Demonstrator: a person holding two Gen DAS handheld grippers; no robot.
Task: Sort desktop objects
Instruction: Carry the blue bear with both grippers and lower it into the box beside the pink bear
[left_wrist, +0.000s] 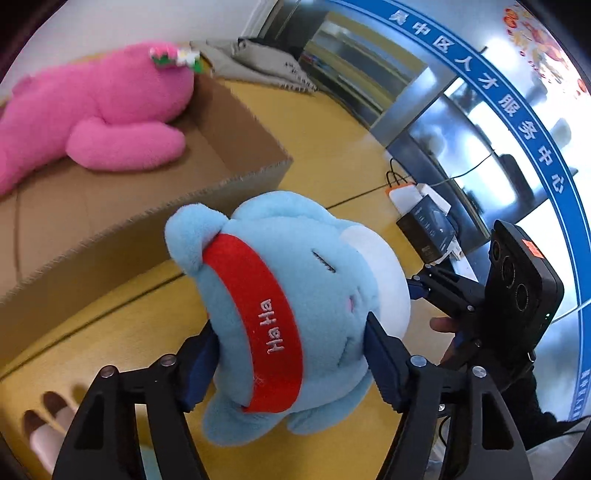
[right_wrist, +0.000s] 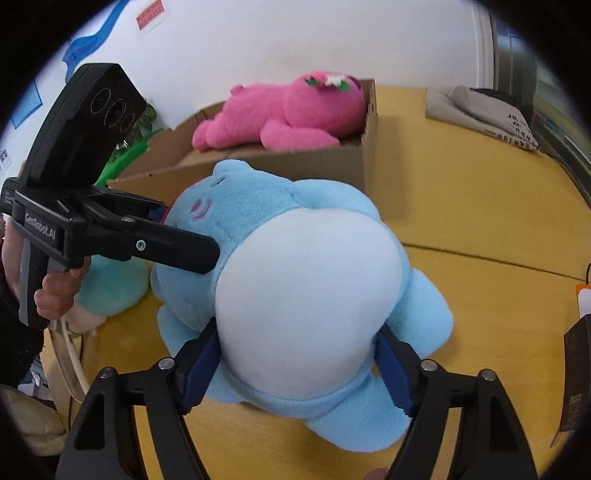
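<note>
Both grippers are clamped on the same fluffy light-blue plush toy (left_wrist: 295, 302) with a white belly and a red "Ha Ha" headband. The left gripper (left_wrist: 291, 354) pinches its head between the blue pads, and the right gripper (right_wrist: 299, 354) squeezes the belly end. The toy is held up over the yellow wooden tabletop (right_wrist: 461, 192), just beside an open brown cardboard box (left_wrist: 155, 206). A fuzzy pink plush animal (left_wrist: 96, 110) lies in that box.

Blue toy (right_wrist: 295, 280) & pink toy (right_wrist: 284, 110): fuzzy plush cloth; box (right_wrist: 258, 166): matt corrugated cardboard; desk (right_wrist: 461, 192): smooth yellow wood-look; grippers: matt black plastic.
</note>
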